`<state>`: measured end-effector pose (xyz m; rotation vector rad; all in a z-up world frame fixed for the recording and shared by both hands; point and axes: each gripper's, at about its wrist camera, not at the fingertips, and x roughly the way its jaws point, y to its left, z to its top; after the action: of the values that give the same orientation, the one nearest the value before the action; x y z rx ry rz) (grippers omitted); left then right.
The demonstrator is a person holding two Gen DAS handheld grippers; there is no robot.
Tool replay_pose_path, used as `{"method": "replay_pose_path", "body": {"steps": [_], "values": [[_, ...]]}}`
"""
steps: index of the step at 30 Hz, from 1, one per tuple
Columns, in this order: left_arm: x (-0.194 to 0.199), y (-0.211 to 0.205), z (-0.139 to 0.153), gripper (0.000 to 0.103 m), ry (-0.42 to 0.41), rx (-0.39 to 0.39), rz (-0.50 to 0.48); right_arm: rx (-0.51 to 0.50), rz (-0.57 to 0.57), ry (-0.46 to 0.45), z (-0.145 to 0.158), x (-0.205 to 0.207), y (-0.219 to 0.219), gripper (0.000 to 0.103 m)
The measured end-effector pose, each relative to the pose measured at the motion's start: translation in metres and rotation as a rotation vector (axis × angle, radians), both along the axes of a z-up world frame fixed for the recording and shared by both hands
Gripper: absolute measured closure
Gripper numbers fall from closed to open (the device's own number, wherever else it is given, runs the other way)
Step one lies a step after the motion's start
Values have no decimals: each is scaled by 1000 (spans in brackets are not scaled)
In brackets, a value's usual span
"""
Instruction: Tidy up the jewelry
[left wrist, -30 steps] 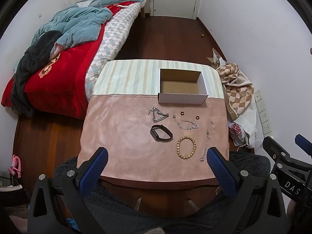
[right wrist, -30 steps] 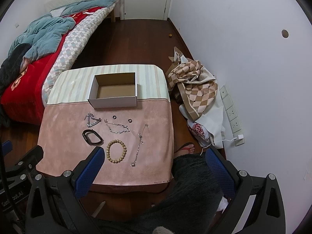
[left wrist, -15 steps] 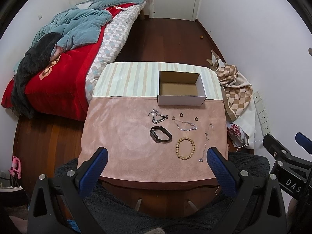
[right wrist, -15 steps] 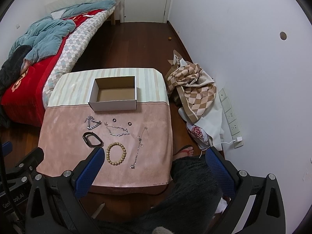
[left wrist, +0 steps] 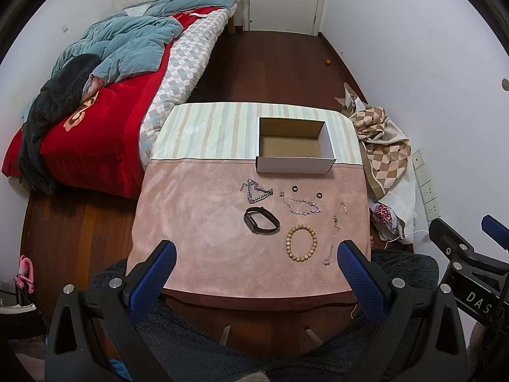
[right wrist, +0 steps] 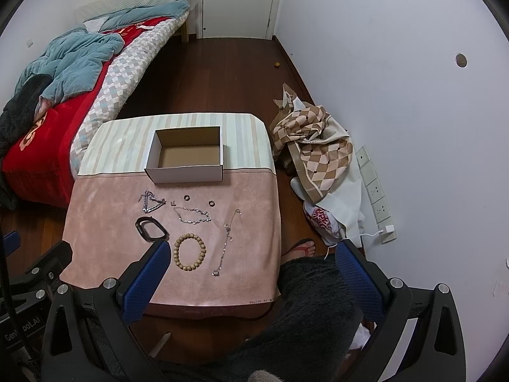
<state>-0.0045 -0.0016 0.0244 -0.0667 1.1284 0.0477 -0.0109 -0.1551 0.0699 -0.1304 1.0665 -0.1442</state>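
Note:
An open white cardboard box stands empty at the far side of a small table. In front of it, on the pink cloth, lie a thick silver chain, a black band, a wooden bead bracelet, a thin silver bracelet, a long thin necklace and two small dark rings. My left gripper is open and empty, held high above the table's near edge. My right gripper is open and empty, over the table's near right corner.
A bed with red and teal bedding lies left of the table. A checked cloth pile and wall sockets sit at the right wall. A foot in a sandal and a dark fleece lap are near the table's front.
Both grippers have risen and drawn back a little, so the table looks smaller and lower. Nothing on the table has moved.

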Motion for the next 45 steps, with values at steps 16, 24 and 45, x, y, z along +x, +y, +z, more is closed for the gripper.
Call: {"method": "replay_pose_path", "body": {"steps": [16, 24, 45], "values": [[-1, -1, 2, 0, -1, -2, -1, -2, -2, 1, 2, 0, 0, 0], [-1, -1, 1, 0, 0, -2, -1, -1, -2, 0, 3, 0, -2, 0], [32, 16, -45, 0, -25, 91, 78, 30, -28, 43, -41, 28, -9, 0]]}}
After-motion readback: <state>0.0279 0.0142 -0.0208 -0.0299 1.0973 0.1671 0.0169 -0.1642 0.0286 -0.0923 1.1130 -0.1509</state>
